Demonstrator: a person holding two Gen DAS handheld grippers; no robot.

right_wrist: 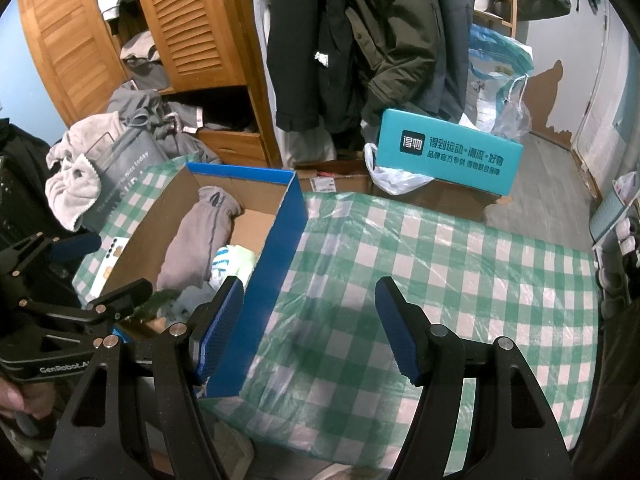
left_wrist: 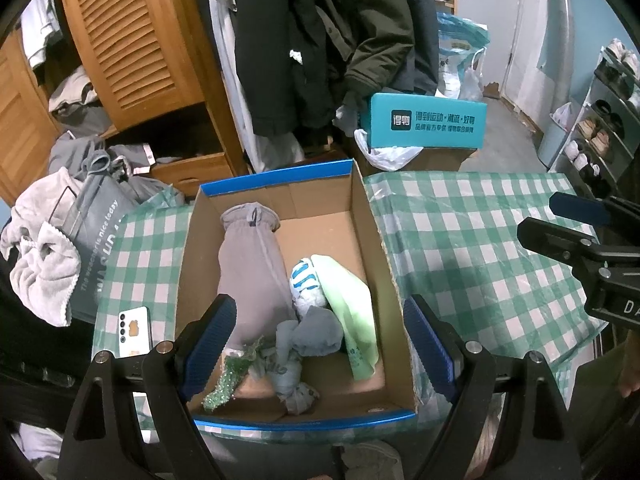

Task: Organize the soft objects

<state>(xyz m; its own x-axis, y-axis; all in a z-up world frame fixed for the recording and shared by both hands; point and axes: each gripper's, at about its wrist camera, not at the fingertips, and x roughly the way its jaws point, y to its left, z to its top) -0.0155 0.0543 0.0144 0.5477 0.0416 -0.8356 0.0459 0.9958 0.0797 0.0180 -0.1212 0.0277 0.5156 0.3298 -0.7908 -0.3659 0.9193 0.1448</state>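
Observation:
An open cardboard box (left_wrist: 362, 216) with blue rims stands on the green checked table. Inside lie a grey fleece roll (left_wrist: 252, 268), a blue-and-white sock ball (left_wrist: 306, 284), a pale green cloth (left_wrist: 352, 312), a blue-grey bundle (left_wrist: 316, 332) and a sparkly green piece (left_wrist: 224, 384). My left gripper (left_wrist: 320, 340) hangs open over the box's near end, its jaws wide and nothing between them. My right gripper (right_wrist: 310, 320) is open above the bare tablecloth just right of the box (right_wrist: 280, 248), holding nothing. The fleece roll (right_wrist: 196, 244) shows there too.
A white phone (left_wrist: 134, 330) lies on the table left of the box. Beyond the table edge are a grey tote (left_wrist: 98, 236) with towels, a wooden wardrobe (left_wrist: 132, 40), hanging coats (left_wrist: 320, 40), a teal shoebox (left_wrist: 426, 126) and a shoe rack (left_wrist: 600, 120) at right.

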